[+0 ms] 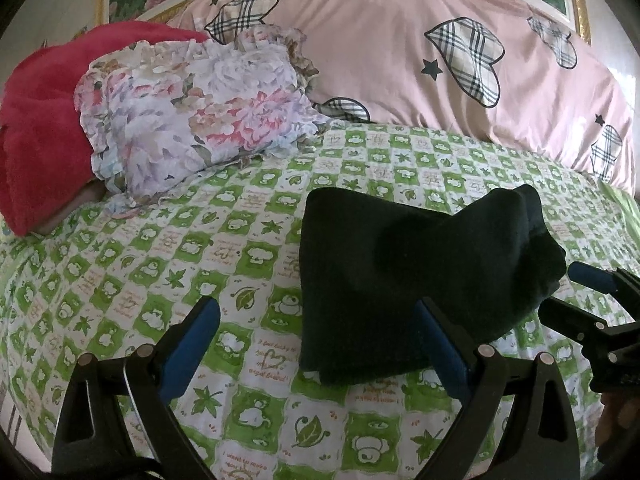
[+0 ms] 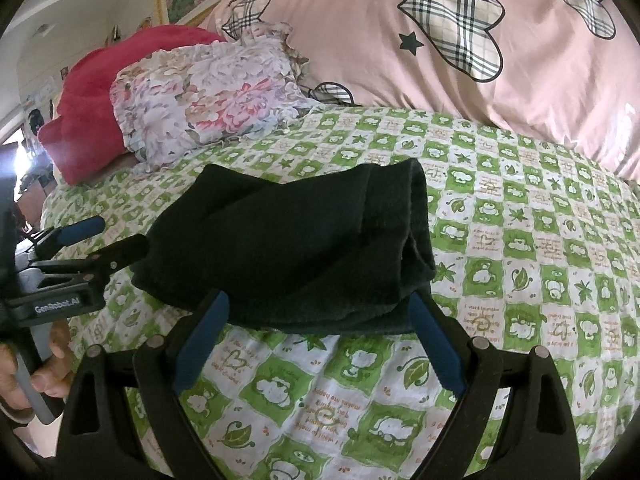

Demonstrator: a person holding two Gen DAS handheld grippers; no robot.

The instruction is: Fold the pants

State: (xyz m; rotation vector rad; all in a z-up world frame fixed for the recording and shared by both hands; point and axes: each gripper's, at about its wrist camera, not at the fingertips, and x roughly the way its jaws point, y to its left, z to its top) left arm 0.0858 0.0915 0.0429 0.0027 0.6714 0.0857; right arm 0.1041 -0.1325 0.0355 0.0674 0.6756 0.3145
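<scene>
The dark green pants [image 2: 288, 248] lie folded into a thick bundle on the green-and-white checked bed sheet [image 2: 520, 240]. My right gripper [image 2: 320, 308] stands wide open at the bundle's near edge, its blue pads on either side and not pressing the cloth. In the left wrist view the pants [image 1: 400, 264] sit right of centre. My left gripper [image 1: 316, 316] is open too, its right finger in front of the bundle's near left corner. The right gripper [image 1: 576, 296] shows open at the bundle's right end. The left gripper [image 2: 116, 236] shows open at its left end.
A floral ruffled pillow [image 1: 192, 112] and a red fleece blanket [image 1: 40, 128] lie at the back left. A pink duvet with plaid hearts [image 1: 440, 60] is heaped along the back. A hand [image 2: 48, 364] grips the left gripper's handle.
</scene>
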